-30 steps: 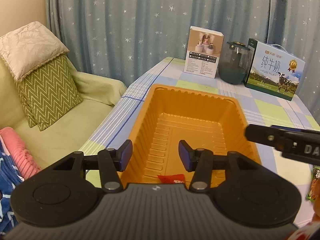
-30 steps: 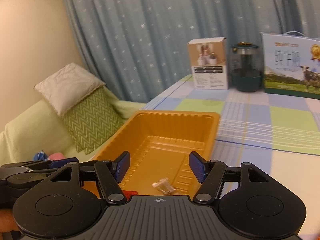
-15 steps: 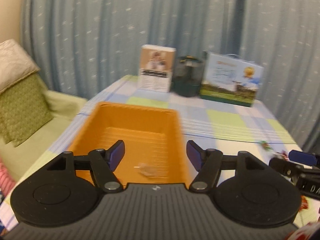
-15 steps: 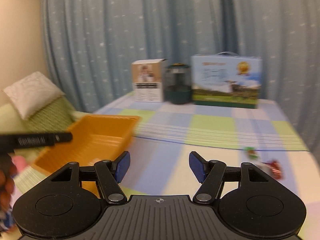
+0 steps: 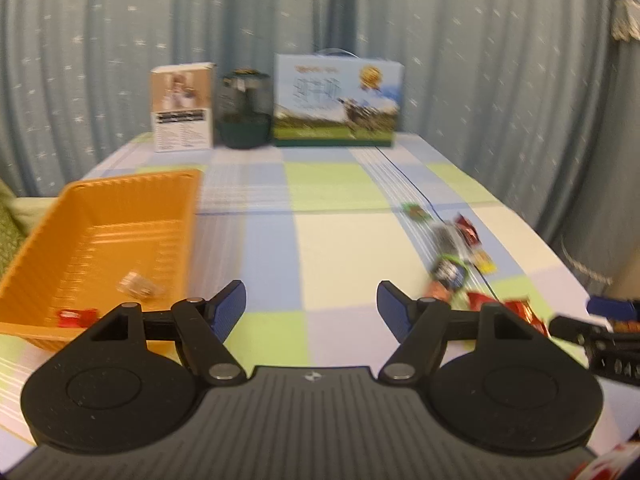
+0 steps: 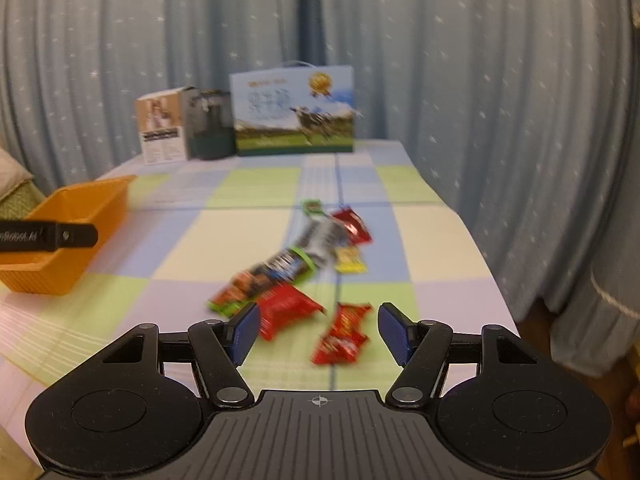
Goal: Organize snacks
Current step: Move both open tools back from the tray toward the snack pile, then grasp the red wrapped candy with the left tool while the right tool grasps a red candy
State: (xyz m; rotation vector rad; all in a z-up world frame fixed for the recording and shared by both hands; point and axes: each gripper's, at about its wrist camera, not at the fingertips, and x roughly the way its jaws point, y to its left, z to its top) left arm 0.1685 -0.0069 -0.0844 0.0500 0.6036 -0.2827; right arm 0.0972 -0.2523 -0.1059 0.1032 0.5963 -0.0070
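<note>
L gripper (image 5: 311,305) fingers just widened, released, nothing btwn; R gripper (image 6: 319,332) released above snack pile (image 6: 296,276). Only L view shows orange tray (image 5: 132,184) interior: clear candy (image 5: 136,285), red candy (image 5: 77,317).

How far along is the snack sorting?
Barely begun. Done: two small snacks, one red and one clear-wrapped, lie in the orange tray. In hand: nothing; left gripper and right gripper are empty. Left: the snack pile on the tablecloth.
</note>
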